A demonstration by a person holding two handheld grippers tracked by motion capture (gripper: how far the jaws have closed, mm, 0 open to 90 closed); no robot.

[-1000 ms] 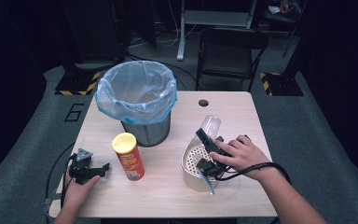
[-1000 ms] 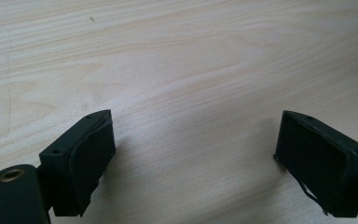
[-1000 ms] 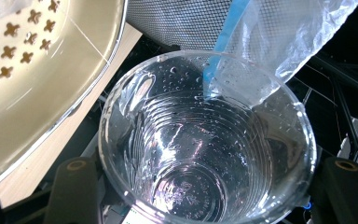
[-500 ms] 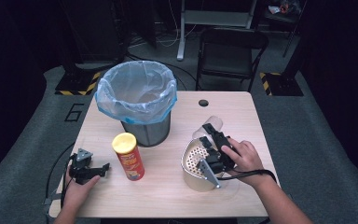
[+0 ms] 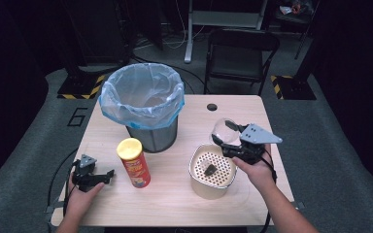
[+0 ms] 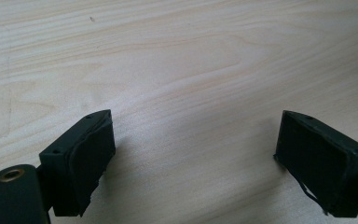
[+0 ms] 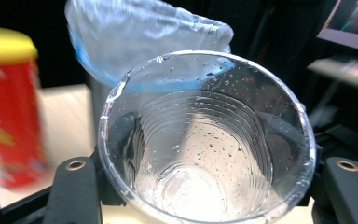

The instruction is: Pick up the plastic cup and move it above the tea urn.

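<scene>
Over the table's point(image 5: 184, 199) right half, my right gripper point(image 5: 231, 141) has a clear plastic cup point(image 5: 222, 130) clamped between its jaws, tipped on its side with the mouth toward the bin point(image 5: 141, 104). It sits just above the far rim of the white strainer bowl point(image 5: 212, 170), which has a small dark lump point(image 5: 210, 169) on its perforated insert. Right gripper view: I look straight into the cup point(image 7: 205, 140), droplets on the inside wall, nothing pooled that I can see, jaws pressing its sides partway down. I judge it very light, thin and flexible; it'll buckle if I squeeze harder, and the wet wall could make it slippery. Best hold is mid-wall where the ribs stiffen it, roughly where I have it now, not at the thin lip. Bin with blue liner stands just beyond, chip can point(image 5: 133, 162) to the left of the bowl, apart from it. Left gripper point(image 5: 97, 178) rests low at the table's near left, jaws wide apart with nothing between them, just bare wood under them in the left gripper view point(image 6: 191, 140). Likely next is dropping the cup into the bin.
</scene>
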